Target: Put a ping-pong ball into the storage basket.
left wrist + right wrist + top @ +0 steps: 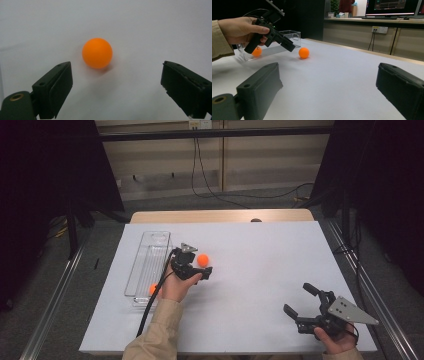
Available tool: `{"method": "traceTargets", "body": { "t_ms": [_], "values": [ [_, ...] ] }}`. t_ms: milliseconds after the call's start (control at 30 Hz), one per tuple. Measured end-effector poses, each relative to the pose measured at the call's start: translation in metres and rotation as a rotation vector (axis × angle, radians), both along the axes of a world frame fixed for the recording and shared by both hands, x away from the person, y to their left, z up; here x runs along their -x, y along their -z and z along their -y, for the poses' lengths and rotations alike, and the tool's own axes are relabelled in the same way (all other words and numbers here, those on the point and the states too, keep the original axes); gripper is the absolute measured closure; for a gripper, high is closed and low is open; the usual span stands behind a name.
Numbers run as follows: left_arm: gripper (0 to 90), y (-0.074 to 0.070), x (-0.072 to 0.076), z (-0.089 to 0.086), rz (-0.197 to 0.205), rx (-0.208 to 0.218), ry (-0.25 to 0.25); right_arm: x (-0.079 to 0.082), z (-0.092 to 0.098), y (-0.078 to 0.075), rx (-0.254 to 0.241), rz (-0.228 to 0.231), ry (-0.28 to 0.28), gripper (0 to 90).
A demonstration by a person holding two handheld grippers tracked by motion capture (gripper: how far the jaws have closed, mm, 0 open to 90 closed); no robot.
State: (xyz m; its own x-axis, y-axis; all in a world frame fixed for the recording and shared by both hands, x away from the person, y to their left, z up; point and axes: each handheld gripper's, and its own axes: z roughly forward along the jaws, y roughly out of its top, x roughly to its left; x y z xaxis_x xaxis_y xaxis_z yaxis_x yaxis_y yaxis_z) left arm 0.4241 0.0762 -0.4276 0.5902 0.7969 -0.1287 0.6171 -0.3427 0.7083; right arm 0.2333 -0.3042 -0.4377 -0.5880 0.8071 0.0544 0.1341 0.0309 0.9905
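The left gripper (199,272) hangs at center-left of the high view with jaws spread, framing the orange ball (202,260) on the white table (260,265) for a grab. The right gripper (300,301), lower right, idles open. The clear tray (149,255) already holds another ball (153,289).

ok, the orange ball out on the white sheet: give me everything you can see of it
The orange ball is a small, smooth, matte sphere, plastic by the look, unmarked on the side that shows. It rests on the white sheet, just right of the clear tray, casting a soft shadow. Nothing grips it: the left gripper hangs over it with jaws wide apart, the ball ahead of the pads and untouched.
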Motion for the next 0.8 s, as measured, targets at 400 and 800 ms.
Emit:
{"method": "traceTargets", "body": {
  "t_ms": [400, 800],
  "values": [
    [11.0, 0.0015, -0.0042, 0.0020, 0.003, -0.003, -0.014, 0.0000, 0.0000, 0.0000, -0.001, 0.000, -0.001, 4.8],
    [11.7, 0.0031, -0.0091, 0.0044, 0.000, -0.007, -0.024, 0.0000, -0.0002, 0.0000, -0.001, 0.001, -0.002, 4.8]
  ]
}}
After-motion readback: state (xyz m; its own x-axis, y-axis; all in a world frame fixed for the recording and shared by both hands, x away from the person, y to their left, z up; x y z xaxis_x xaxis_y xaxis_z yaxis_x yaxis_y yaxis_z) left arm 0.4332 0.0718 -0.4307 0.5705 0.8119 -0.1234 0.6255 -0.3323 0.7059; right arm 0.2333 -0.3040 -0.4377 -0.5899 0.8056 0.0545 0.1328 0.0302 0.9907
